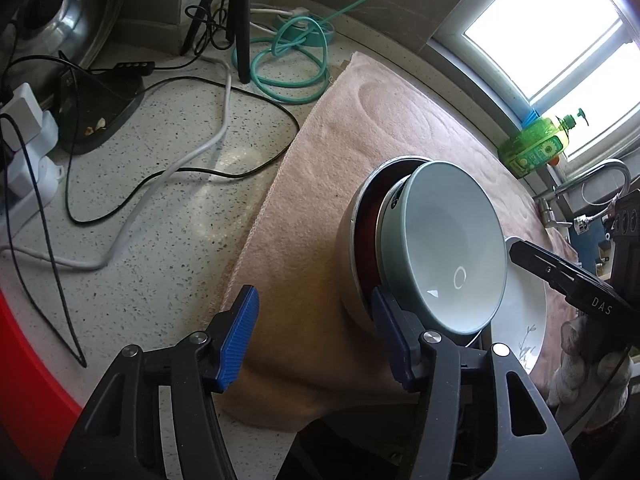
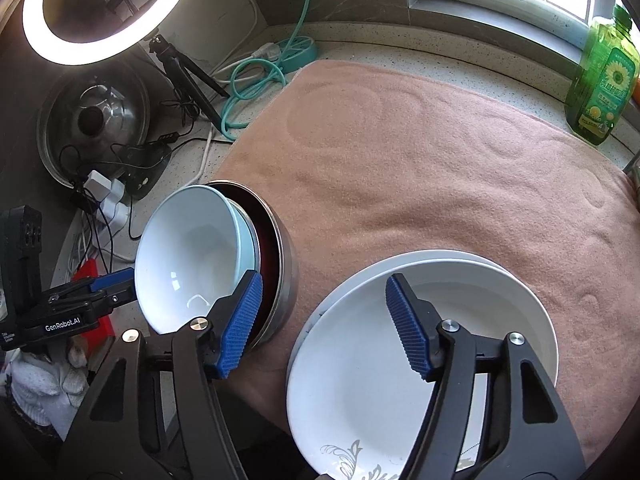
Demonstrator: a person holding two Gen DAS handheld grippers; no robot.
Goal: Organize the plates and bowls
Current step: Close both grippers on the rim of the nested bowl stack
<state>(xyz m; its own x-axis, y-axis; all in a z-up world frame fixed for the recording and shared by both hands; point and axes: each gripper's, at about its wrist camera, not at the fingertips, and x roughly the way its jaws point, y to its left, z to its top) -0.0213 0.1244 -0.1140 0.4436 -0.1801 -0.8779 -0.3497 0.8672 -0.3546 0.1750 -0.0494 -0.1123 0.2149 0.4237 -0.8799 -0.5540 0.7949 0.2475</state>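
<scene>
A pale green bowl (image 1: 448,248) sits nested in a steel bowl with a dark red inside (image 1: 356,240) on the pink towel (image 1: 320,168). My left gripper (image 1: 316,340) is open, its right finger beside the bowls' near rim. In the right wrist view the same pale bowl (image 2: 192,256) and steel bowl (image 2: 284,264) stand left of stacked white plates (image 2: 400,360). My right gripper (image 2: 324,324) is open above the plates' left edge, holding nothing.
Cables (image 1: 192,152), a teal hose (image 1: 288,64), a tripod (image 1: 240,20) and a power strip (image 1: 28,152) crowd the speckled counter at left. A green soap bottle (image 2: 604,80) stands by the window. A ring light (image 2: 104,8) and a pot lid (image 2: 96,120) are at the back left.
</scene>
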